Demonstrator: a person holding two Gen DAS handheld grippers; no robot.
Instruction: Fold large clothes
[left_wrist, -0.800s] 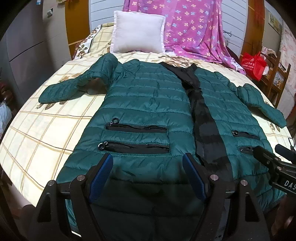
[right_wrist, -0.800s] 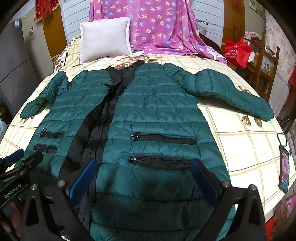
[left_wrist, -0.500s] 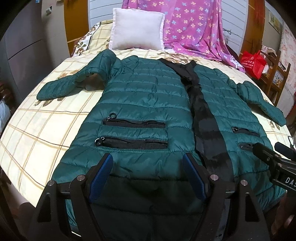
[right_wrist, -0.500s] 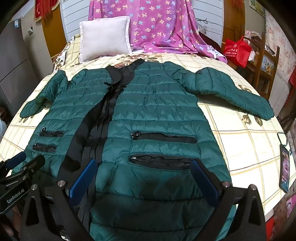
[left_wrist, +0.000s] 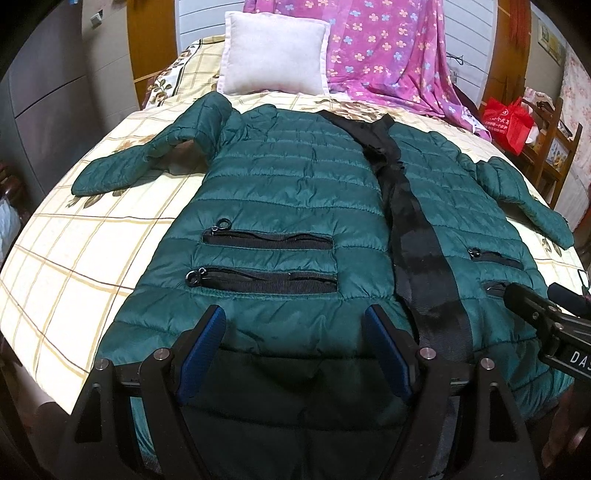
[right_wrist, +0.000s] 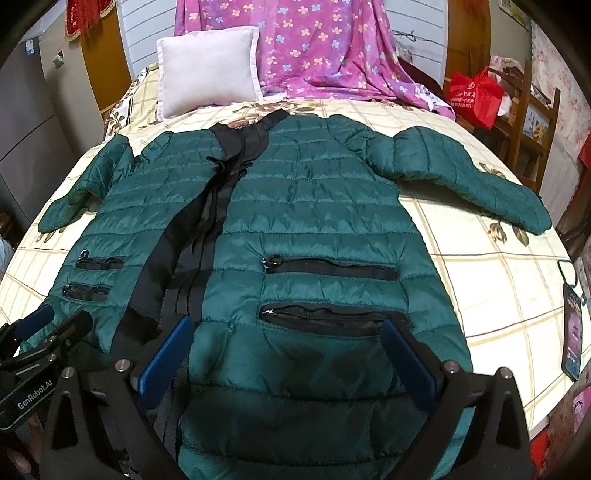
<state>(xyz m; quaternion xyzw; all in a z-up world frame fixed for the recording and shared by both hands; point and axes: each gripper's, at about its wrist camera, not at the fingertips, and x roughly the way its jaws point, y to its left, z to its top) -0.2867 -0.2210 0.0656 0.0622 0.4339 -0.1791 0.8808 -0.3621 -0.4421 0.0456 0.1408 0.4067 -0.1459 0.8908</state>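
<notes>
A dark green quilted jacket (left_wrist: 288, 184) lies flat and front up on the bed, sleeves spread to both sides. A black strip (left_wrist: 417, 251) runs down its middle, and black zip pockets sit on each half. My left gripper (left_wrist: 295, 321) hovers open over the hem of the jacket's left half, with nothing between its blue pads. My right gripper (right_wrist: 286, 328) stands wide open over the hem of the right half (right_wrist: 314, 229), just below the lower pocket. Each gripper shows at the edge of the other's view: the right gripper (left_wrist: 535, 314), the left gripper (right_wrist: 48, 332).
The bed has a cream checked sheet (left_wrist: 85, 266). At its head are a white pillow (left_wrist: 273, 55) and a pink flowered blanket (left_wrist: 388, 48). A red bag (right_wrist: 474, 94) sits on a wooden chair at the right. A phone (right_wrist: 572, 332) lies at the bed's right edge.
The left gripper has dipped slightly toward the hem, so the jacket sits a little higher in its view. The jacket lies as before, and both jaws keep their width.
</notes>
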